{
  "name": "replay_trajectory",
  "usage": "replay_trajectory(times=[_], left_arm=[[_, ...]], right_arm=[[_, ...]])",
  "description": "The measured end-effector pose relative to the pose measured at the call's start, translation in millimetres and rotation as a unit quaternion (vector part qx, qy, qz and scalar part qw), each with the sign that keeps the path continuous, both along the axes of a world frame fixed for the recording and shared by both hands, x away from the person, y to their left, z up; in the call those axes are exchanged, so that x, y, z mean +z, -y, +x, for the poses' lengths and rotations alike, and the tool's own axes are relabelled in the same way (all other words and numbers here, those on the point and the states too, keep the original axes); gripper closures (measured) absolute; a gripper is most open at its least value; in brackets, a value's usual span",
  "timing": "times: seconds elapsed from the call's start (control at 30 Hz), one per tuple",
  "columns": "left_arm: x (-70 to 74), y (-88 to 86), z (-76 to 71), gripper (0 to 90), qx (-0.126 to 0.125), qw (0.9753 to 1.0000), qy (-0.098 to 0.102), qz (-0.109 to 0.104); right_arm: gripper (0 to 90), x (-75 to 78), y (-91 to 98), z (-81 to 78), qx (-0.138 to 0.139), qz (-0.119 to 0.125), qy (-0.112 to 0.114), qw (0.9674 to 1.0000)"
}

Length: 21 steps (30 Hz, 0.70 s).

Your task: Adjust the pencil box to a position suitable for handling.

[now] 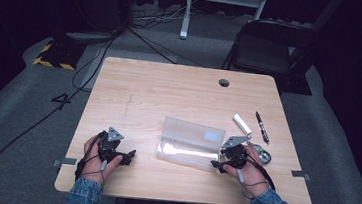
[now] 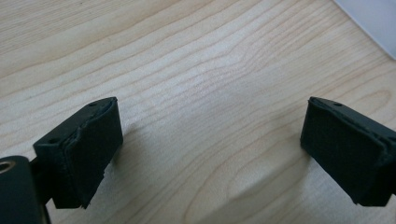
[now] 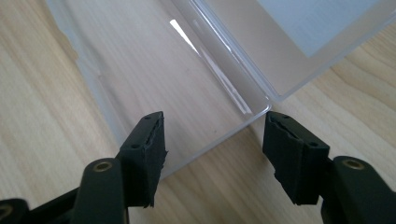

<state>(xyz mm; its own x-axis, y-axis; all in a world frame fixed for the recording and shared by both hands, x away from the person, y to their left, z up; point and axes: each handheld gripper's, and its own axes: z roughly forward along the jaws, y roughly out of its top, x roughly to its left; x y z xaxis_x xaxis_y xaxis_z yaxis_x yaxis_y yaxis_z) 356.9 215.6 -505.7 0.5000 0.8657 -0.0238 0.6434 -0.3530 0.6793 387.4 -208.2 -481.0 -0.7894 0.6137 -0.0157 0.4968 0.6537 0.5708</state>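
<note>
- Your clear plastic box (image 1: 191, 142) lay open on the table, a little toward 4 o'clock from its centre.
- Its lid stood raised on the 12 o'clock side, with a pale label at the lid's 3 o'clock end.
- Its near corner (image 3: 261, 109) sat low on the wood.

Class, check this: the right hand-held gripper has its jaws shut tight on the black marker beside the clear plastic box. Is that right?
Not quite. The right hand-held gripper has its jaws open around a corner of the clear plastic box, as the right gripper view shows. The black marker lies untouched beside it.

Recording studio or lab: dark curtained room, floor cables (image 1: 87, 68), folding chair (image 1: 267, 47), lone wooden table (image 1: 170, 86).
</note>
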Motion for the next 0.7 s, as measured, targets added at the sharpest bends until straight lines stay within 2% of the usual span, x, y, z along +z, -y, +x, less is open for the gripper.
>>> replay_trajectory(times=[0.17,0.37,0.7], left_arm=[[-0.1,2.6,6.7,3.6,-0.005,1.0,-0.005,0.001],[-0.3,6.1,13.1,1.7,-0.01,0.9999,-0.006,0.003],[-0.4,9.8,18.0,0.9,-0.014,0.9999,-0.008,0.003]], right_arm=[[40.1,2.3,8.3,-10.2,0.006,-0.016,-0.003,0.9998],[40.0,3.4,16.9,-20.0,0.016,-0.024,-0.008,0.9996],[38.3,4.6,36.2,-35.6,0.035,-0.03,-0.032,0.9984]])
